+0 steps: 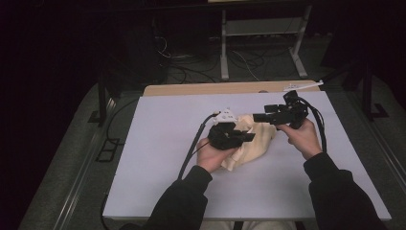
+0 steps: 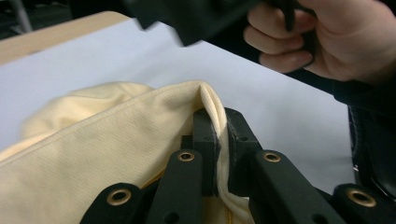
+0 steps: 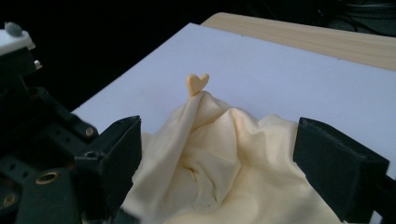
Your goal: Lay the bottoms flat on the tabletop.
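Left claw [image 2: 218, 154]: clenched on a folded edge of the pale yellow cloth [image 2: 107, 140]; in the left gripper view the fabric is pinched flat between the two black pads, a small ridge of hem standing above them.
Left hand [image 1: 210, 155]: low over the near side of the cloth, forearm entering from the bottom of the high view.
Cloth position: crumpled in a heap near the middle of the white desk [image 1: 158, 143], its near part under the left gripper, its far part bunched toward the right gripper.
Right claw [image 3: 217, 163]: released, jaws standing wide on either side of a raised fold; no pad touches the fabric in the right gripper view.
Right hand [image 1: 301, 136]: raised above the desk just to the right of the cloth.
Small tip: a heart-shaped bit [image 3: 197, 84] of the same yellow stands above the far fold; probably a corner or tab, cannot tell which.
Step in hand (judged): left holds one edge, right is free to take a second hold for spreading.
How to do it well: keep the left pinch steady and low; bring the right claw onto a single layer at a clear edge, not the thick bunch; close fully before pulling; draw the hands apart gently so the held hem does not slip.
Risk: grabbing several layers leaves the heap twisted.
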### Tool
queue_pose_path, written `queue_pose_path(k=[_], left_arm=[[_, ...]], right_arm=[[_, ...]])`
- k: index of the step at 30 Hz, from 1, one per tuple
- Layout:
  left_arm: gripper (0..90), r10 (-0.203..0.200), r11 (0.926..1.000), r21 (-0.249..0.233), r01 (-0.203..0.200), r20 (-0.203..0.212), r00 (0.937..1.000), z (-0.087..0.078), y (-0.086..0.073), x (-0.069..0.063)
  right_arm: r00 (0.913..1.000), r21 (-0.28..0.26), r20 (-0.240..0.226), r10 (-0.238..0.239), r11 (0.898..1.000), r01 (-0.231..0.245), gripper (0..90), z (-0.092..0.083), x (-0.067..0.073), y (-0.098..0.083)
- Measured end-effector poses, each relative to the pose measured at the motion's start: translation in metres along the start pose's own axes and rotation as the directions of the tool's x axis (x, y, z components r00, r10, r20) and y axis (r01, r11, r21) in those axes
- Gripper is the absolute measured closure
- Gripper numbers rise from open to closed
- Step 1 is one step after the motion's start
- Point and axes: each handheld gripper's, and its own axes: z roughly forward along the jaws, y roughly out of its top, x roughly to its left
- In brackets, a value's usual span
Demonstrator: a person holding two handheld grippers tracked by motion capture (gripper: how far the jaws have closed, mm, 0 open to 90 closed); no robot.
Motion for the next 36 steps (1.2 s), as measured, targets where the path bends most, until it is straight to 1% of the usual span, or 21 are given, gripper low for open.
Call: queue_pose_path(k=[2, 3, 4, 5, 6, 8, 9, 10, 12, 14, 16, 18, 22, 23, 24, 25, 26, 28, 31, 33, 36], left_arm=[[83.0, 0.014, 0.9998, 0.016, -0.014, 0.008, 0.9999, 0.007, -0.003, -0.005], [83.0, 0.014, 0.9998, 0.016, -0.014, 0.008, 0.9999, 0.007, -0.003, -0.005], [83.0, 0.021, 0.9995, 0.024, -0.021, 0.014, 0.9997, 0.011, -0.005, -0.007], [83.0, 0.023, 0.9993, 0.03, -0.024, 0.017, 0.9996, 0.013, -0.006, -0.008], [83.1, 0.023, 0.9991, 0.035, -0.024, 0.021, 0.9995, 0.017, -0.007, -0.01], [83.0, 0.026, 0.9986, 0.046, -0.027, 0.028, 0.9993, 0.021, -0.009, -0.012], [83.0, 0.029, 0.9983, 0.05, -0.03, 0.031, 0.9991, 0.023, -0.011, -0.013], [83.0, 0.03, 0.998, 0.054, -0.032, 0.032, 0.999, 0.024, -0.011, -0.014], [83.0, 0.034, 0.9976, 0.06, -0.036, 0.036, 0.9988, 0.026, -0.013, -0.016], [83.0, 0.041, 0.9959, 0.079, -0.045, 0.046, 0.9981, 0.027, -0.018, -0.018], [83.0, 0.047, 0.9949, 0.088, -0.051, 0.049, 0.9977, 0.028, -0.021, -0.02], [83.0, 0.047, 0.9947, 0.089, -0.051, 0.049, 0.9977, 0.027, -0.024, -0.021], [83.0, 0.041, 0.9952, 0.086, -0.046, 0.053, 0.9977, 0.027, -0.028, -0.021], [83.0, 0.038, 0.9953, 0.087, -0.043, 0.054, 0.9978, 0.027, -0.028, -0.022], [83.0, 0.042, 0.9949, 0.089, -0.047, 0.054, 0.9977, 0.026, -0.03, -0.022], [83.0, 0.044, 0.9948, 0.089, -0.049, 0.053, 0.9976, 0.025, -0.031, -0.023], [83.0, 0.045, 0.9947, 0.09, -0.05, 0.054, 0.9975, 0.024, -0.033, -0.024], [83.0, 0.04, 0.9953, 0.086, -0.045, 0.056, 0.9976, 0.022, -0.036, -0.024], [83.0, 0.028, 0.996, 0.083, -0.033, 0.059, 0.9979, 0.02, -0.039, -0.023], [83.0, 0.02, 0.9967, 0.078, -0.025, 0.062, 0.9979, 0.02, -0.039, -0.022], [83.0, 0.025, 0.9965, 0.078, -0.029, 0.062, 0.9978, 0.021, -0.039, -0.023]], right_arm=[[0.9999, 0.024, 0.009, -0.012, 1.0, 0.012, 15.2, 0.003, 0.003, 0.001], [0.9999, 0.024, 0.009, -0.012, 1.0, 0.012, 15.2, 0.003, 0.003, 0.001], [0.999, 0.057, 0.022, -0.04, 0.998, 0.038, 15.7, 0.009, 0.006, 0.002], [0.999, 0.057, 0.022, -0.04, 0.998, 0.038, 15.7, 0.009, 0.006, 0.002], [0.9986, 0.072, 0.017, -0.05, 0.996, 0.049, 18.8, 0.012, 0.009, 0.002], [0.9988, 0.079, 0.011, -0.048, 0.996, 0.047, 19.6, 0.014, 0.009, 0.001], [0.9991, 0.119, 0.001, -0.041, 0.992, 0.041, 23.3, 0.021, 0.01, 0.001], [0.9991, 0.119, 0.001, -0.041, 0.992, 0.041, 23.3, 0.021, 0.01, 0.001], [0.9989, 0.164, -0.011, -0.045, 0.985, 0.046, 27.5, 0.031, 0.011, -0.001], [0.9986, 0.188, -0.022, -0.048, 0.981, 0.051, 30.3, 0.037, 0.012, -0.003], [0.9983, 0.204, -0.033, -0.049, 0.977, 0.054, 32.8, 0.042, 0.012, -0.005], [0.9973, 0.209, -0.058, -0.046, 0.976, 0.057, 34.6, 0.048, 0.013, -0.007], [0.9968, 0.257, -0.065, -0.047, 0.965, 0.062, 37.6, 0.064, 0.018, -0.012], [0.9968, 0.257, -0.065, -0.047, 0.965, 0.062, 37.6, 0.064, 0.018, -0.012], [0.9961, 0.291, -0.08, -0.036, 0.955, 0.058, 43.7, 0.072, 0.018, -0.014], [0.9961, 0.291, -0.08, -0.036, 0.955, 0.058, 43.7, 0.072, 0.018, -0.014], [0.996, 0.304, -0.08, -0.039, 0.951, 0.062, 47.2, 0.074, 0.018, -0.015], [0.9958, 0.312, -0.064, -0.065, 0.947, 0.082, 59.0, 0.076, 0.019, -0.017], [0.9935, 0.305, -0.094, -0.064, 0.948, 0.09, 75.7, 0.076, 0.02, -0.018], [0.9923, 0.295, -0.099, -0.075, 0.95, 0.101, 84.7, 0.074, 0.021, -0.017], [0.9928, 0.292, -0.09, -0.079, 0.951, 0.103, 85.3, 0.072, 0.023, -0.016]])
